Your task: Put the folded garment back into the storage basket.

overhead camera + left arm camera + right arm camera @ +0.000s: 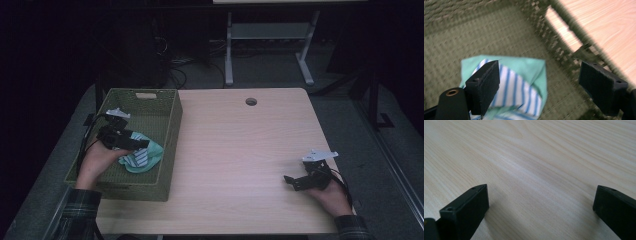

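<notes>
Right gripper [292, 181] low near the front right corner of the table [240, 145], jaws spread wide, nothing between them; bare wood grain under the pads [466, 212] in the right gripper view. Well apart from anything. Little risk here beyond a pad scraping the tabletop if lowered further.

Left gripper [142, 145] over the green woven basket [172, 120] at the table's left edge, jaws wide apart, gripping nothing. Folded cloth [145, 157], mint green with a blue-and-white striped layer, lying on the basket floor toward the front right part, close to the right wall. In the left gripper view the cloth [524, 82] sits below and behind the left pad [484, 85]; contact between pad and fabric cannot be told. Other pad apart from the cloth, out toward the basket wall [564, 45].

Judged stage: cloth set down in the basket, grip let go.

Possible trouble from here:
- Fabric snagging on a pad during withdrawal, dragging the fold open or lifting a corner. Cause: rough pad face close to loose cloth.
- Open jaw knocking the right wall of the basket on the way out. Cause: wide spread, wall just beside the far pad. Basket could shift toward the table's left edge, where its left side already seems to overhang.
- Trailing cable [85, 140] catching the basket's left rim.
- Motion blur in the left gripper view: exact clearance hard to judge.
</notes>
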`<action>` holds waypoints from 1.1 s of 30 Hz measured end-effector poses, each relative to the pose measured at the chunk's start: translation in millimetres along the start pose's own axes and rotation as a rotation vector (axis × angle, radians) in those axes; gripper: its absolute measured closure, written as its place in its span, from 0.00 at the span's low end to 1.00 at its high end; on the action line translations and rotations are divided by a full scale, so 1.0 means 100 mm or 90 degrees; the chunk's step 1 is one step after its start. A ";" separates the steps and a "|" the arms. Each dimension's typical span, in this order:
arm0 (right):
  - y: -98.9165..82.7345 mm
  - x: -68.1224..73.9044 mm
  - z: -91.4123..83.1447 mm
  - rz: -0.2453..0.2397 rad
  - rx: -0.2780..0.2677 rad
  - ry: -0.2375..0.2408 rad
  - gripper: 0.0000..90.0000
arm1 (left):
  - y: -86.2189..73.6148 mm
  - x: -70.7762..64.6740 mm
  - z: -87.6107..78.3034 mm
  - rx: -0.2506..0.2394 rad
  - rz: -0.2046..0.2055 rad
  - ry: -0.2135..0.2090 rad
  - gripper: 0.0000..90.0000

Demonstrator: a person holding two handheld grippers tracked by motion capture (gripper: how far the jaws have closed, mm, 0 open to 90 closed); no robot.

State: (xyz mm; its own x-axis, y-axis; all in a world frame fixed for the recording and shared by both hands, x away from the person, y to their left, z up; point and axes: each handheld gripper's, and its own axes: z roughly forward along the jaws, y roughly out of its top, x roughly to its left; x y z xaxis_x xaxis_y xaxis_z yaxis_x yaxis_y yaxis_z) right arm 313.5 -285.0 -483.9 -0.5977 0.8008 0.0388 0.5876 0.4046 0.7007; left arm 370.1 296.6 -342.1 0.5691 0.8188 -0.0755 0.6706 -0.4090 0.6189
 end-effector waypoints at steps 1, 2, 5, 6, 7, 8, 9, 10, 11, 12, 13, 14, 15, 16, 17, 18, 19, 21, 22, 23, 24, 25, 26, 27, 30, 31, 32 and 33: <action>0.00 0.00 0.00 0.000 0.000 0.000 0.00 | 0.02 -0.04 0.01 -0.004 0.004 -0.003 0.19; 0.00 0.00 0.00 0.000 0.000 0.000 0.00 | 0.05 -0.07 0.01 -0.008 0.008 -0.006 0.19; 0.00 0.00 0.00 0.000 -0.001 0.000 0.00 | 0.11 -0.18 0.03 -0.029 0.021 -0.005 0.19; 0.00 0.00 0.00 -0.001 -0.001 0.000 0.00 | 0.13 -0.21 0.04 -0.033 0.027 -0.009 0.19; 0.00 0.00 0.00 -0.001 -0.001 0.000 0.00 | 0.15 -0.25 0.05 -0.036 0.030 -0.017 0.19; 0.00 0.00 0.00 -0.001 -0.001 0.000 0.00 | 0.17 -0.29 0.06 -0.039 0.032 -0.023 0.19; 0.00 0.00 0.00 -0.002 -0.001 0.000 0.00 | 0.20 -0.34 0.08 -0.039 0.039 -0.026 0.19; 0.00 0.00 0.00 0.001 0.000 0.001 0.00 | 0.22 -0.39 0.10 -0.039 0.046 -0.031 0.19; 0.00 0.00 0.00 -0.001 -0.001 0.000 0.00 | 0.23 -0.45 0.11 -0.043 0.050 -0.037 0.19; 0.00 0.00 0.00 -0.001 -0.001 0.000 0.00 | 0.25 -0.49 0.12 -0.044 0.055 -0.040 0.19; 0.00 0.00 0.00 -0.001 -0.001 0.000 0.00 | 0.27 -0.55 0.14 -0.050 0.065 -0.048 0.19; 0.00 0.00 0.00 -0.001 -0.001 0.000 0.00 | 0.29 -0.60 0.16 -0.054 0.065 -0.056 0.19; 0.00 0.00 0.00 -0.001 -0.001 0.000 0.00 | 0.31 -0.65 0.19 -0.054 0.069 -0.059 0.19; 0.00 0.00 0.00 -0.001 -0.001 0.000 0.00 | 0.32 -0.70 0.21 -0.056 0.078 -0.061 0.19; 0.00 0.00 0.00 -0.001 -0.001 0.000 0.00 | 0.34 -0.75 0.23 -0.058 0.082 -0.064 0.19; 0.00 0.00 0.00 -0.002 -0.001 0.000 0.00 | 0.35 -0.79 0.25 -0.060 0.085 -0.070 0.19; 0.00 0.00 0.00 -0.001 -0.001 0.000 0.00 | 0.36 -0.85 0.28 -0.063 0.089 -0.077 0.19; 0.00 0.00 0.00 -0.001 -0.001 0.000 0.00 | 0.39 -0.95 0.33 -0.067 0.099 -0.088 0.19; 0.00 0.00 0.00 0.000 0.000 -0.001 0.00 | 0.40 -1.01 0.35 -0.069 0.104 -0.093 0.19; 0.00 0.00 0.00 -0.002 0.000 -0.001 0.00 | 0.40 -1.05 0.37 -0.068 0.109 -0.094 0.19; 0.00 0.00 0.00 -0.002 0.000 -0.001 0.00 | 0.41 -1.11 0.40 -0.073 0.112 -0.101 0.19; 0.00 0.00 0.00 -0.001 -0.001 -0.001 0.00 | 0.42 -1.15 0.42 -0.071 0.114 -0.105 0.19; 0.00 0.00 0.00 -0.003 -0.001 -0.001 0.00 | 0.43 -1.20 0.46 -0.070 0.120 -0.109 0.19; 0.00 0.00 0.00 -0.001 -0.001 -0.001 0.00 | 0.43 -1.24 0.49 -0.070 0.120 -0.111 0.19; 0.00 0.00 0.00 -0.003 -0.001 -0.002 0.00 | 0.42 -1.36 0.59 -0.066 0.128 -0.122 0.19; 0.00 0.00 0.00 -0.001 -0.001 -0.001 0.00 | 0.41 -1.38 0.62 -0.065 0.129 -0.122 0.19; 0.00 0.00 0.00 -0.001 -0.001 -0.001 0.00 | 0.41 -1.42 0.66 -0.061 0.129 -0.125 0.19; 0.00 0.00 0.00 -0.003 -0.001 -0.001 0.00 | 0.40 -1.45 0.71 -0.057 0.132 -0.127 0.19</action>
State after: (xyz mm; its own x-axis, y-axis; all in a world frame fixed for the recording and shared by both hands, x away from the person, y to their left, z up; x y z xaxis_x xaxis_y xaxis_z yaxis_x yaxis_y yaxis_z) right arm 313.7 -285.2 -484.0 -0.5988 0.8002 0.0343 0.5845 0.4073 0.7017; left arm 347.9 132.5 -362.1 0.7775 0.6228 -0.0867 0.4905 -0.5144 0.7034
